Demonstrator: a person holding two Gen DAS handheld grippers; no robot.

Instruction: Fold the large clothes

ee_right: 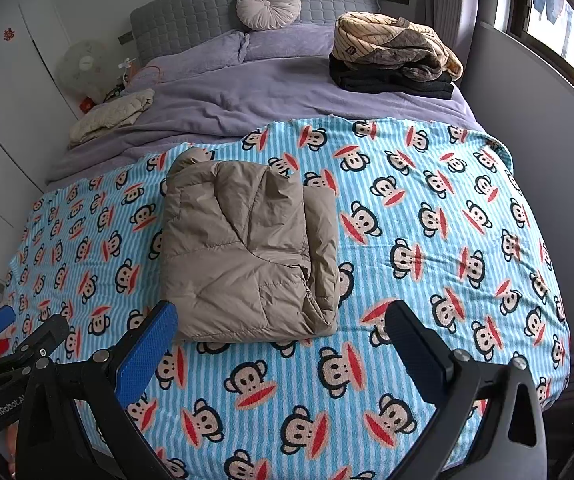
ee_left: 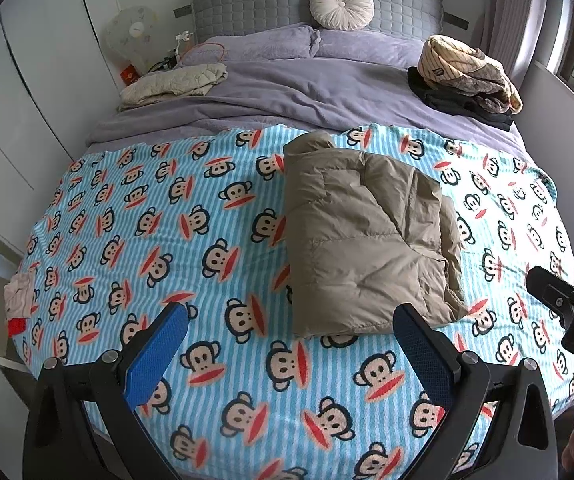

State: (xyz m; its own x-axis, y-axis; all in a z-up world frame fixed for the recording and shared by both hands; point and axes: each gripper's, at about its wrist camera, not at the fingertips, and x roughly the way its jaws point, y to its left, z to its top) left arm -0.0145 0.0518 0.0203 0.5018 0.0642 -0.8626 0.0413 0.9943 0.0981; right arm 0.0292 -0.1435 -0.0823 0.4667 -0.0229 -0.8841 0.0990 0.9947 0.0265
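Item: puffer jacket (ee_left: 371, 240) (ee_right: 251, 248), khaki-beige, quilted, folded into a compact bundle with layered edges at its right side; what may be a hood or collar bulges at the far end. Location: lying on the blue striped monkey-print blanket (ee_left: 167, 220) (ee_right: 427, 240), mid-bed. Left gripper (ee_left: 291, 320): fingers spread wide, holding nothing, just short of the jacket's near edge. Right gripper (ee_right: 281, 320): likewise spread, empty, near the bundle's front
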